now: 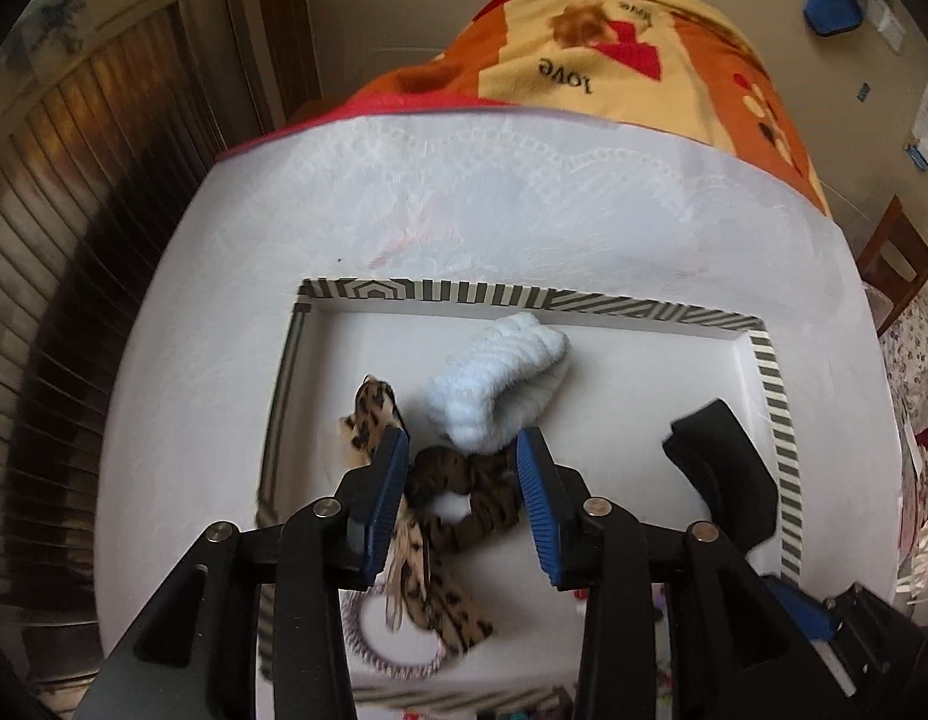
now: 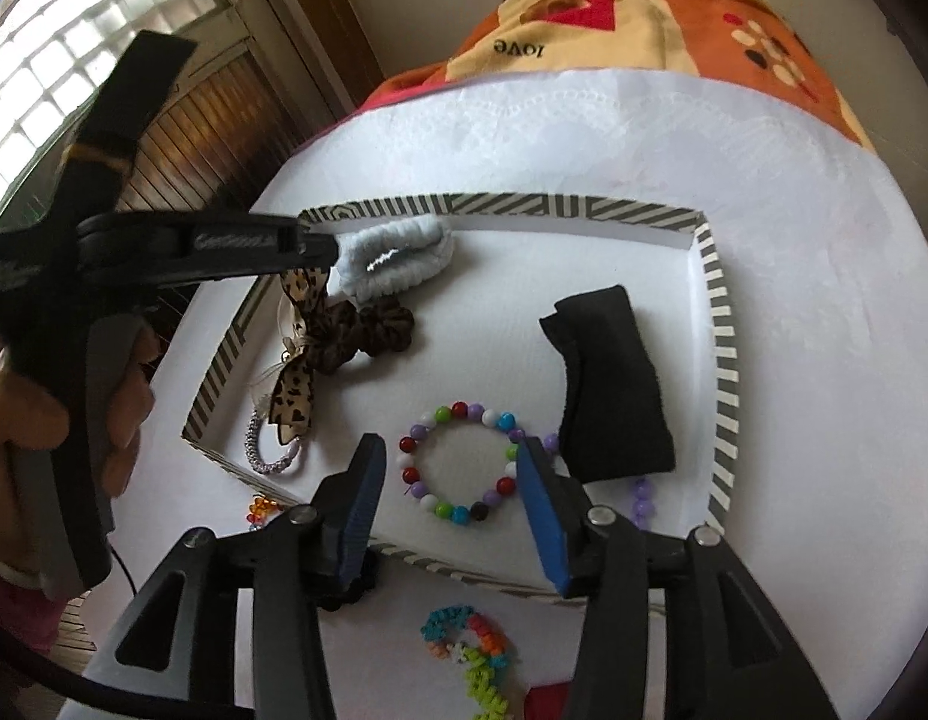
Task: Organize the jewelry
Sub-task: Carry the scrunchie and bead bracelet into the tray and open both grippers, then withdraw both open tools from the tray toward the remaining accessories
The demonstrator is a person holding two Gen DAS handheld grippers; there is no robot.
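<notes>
A white tray with a striped rim lies on the white table. In it lie a dark leopard scrunchie, a tan leopard bow, a pale blue fluffy band, a black cloth band, a coloured bead bracelet and a silver-lilac spiral hair tie. My left gripper is open, its fingers either side of the dark scrunchie. My right gripper is open over the bead bracelet.
On the table in front of the tray lie a neon bead bracelet, a small orange bead piece and purple beads. A bright patterned blanket covers the table's far end. A wooden shutter stands at the left.
</notes>
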